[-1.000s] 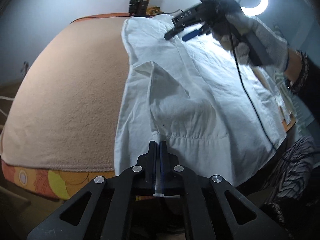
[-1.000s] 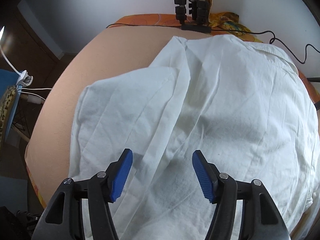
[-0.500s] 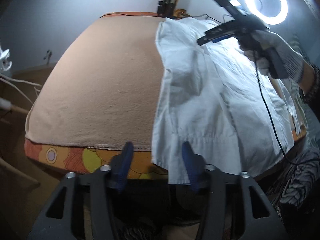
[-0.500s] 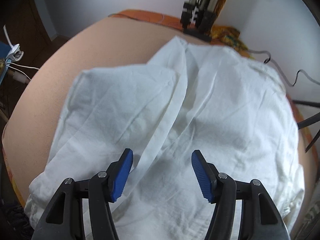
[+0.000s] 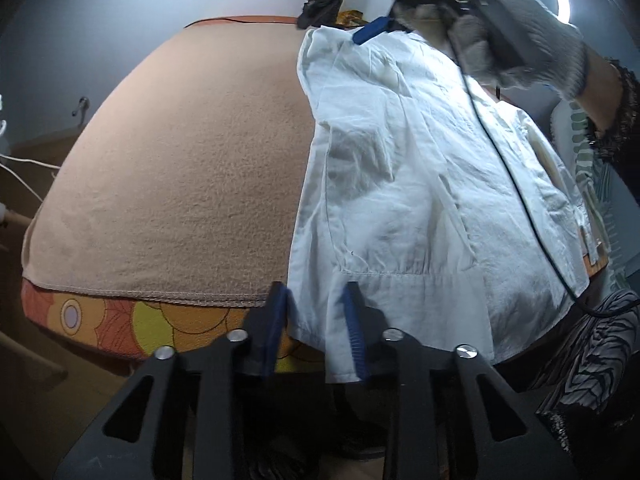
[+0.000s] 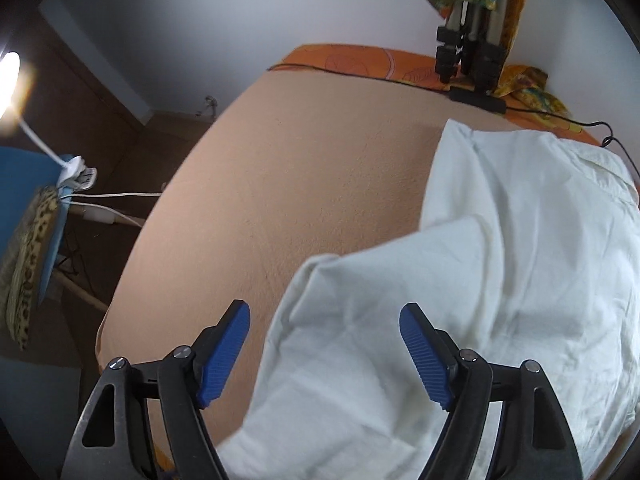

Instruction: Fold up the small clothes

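Your left gripper (image 5: 316, 328) sits at the near edge of the beige blanket (image 5: 192, 184); its jaws have just been closing and stand narrowly apart with the hem corner of the white shirt (image 5: 420, 200) between them, the pads not clearly pressing it; the shirt lies spread along the right side of the blanket; your right gripper (image 6: 326, 354) hangs above the shirt's (image 6: 500, 300) folded left edge, jaws just widened, gaping, holding nothing.
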Tool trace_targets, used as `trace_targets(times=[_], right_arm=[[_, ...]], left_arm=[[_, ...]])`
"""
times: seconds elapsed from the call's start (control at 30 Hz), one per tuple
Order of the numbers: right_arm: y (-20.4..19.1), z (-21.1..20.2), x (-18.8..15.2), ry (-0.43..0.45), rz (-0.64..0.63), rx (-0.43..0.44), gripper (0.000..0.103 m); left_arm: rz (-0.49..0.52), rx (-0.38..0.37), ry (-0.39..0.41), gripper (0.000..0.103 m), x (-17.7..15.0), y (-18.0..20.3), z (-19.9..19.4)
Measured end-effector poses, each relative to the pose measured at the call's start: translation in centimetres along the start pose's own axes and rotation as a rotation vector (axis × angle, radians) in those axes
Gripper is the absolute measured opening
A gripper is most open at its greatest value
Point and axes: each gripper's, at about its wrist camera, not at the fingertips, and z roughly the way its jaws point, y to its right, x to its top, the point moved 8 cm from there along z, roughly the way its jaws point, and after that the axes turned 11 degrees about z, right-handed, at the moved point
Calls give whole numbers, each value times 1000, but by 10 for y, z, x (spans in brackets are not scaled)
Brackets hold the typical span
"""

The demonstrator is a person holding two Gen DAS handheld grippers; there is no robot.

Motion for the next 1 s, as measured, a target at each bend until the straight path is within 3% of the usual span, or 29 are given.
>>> trace_targets(times=[0.07,0.3,0.4,0.57,0.83,1.0], right_arm=[[-3,14,8,-7,12,-55,80],[-1,42,19,-38,-1,-170,77],[11,47,18,-50,14,-187,51],[27,36,18,-40,67,-100,15],[65,-21,10,20,118,123,8],[99,-57,-1,64,151,186,8]], left_arm=[[-14,-32,2,6,1,-1,2],[-13,-91,35,2,0,5,-4],[-11,-115,66,2,4,11,-10],[12,-144,103,1,13,25,-19],[99,-201,150,1,33,66,-37],[194,-251,158,1,44,107,-43]])
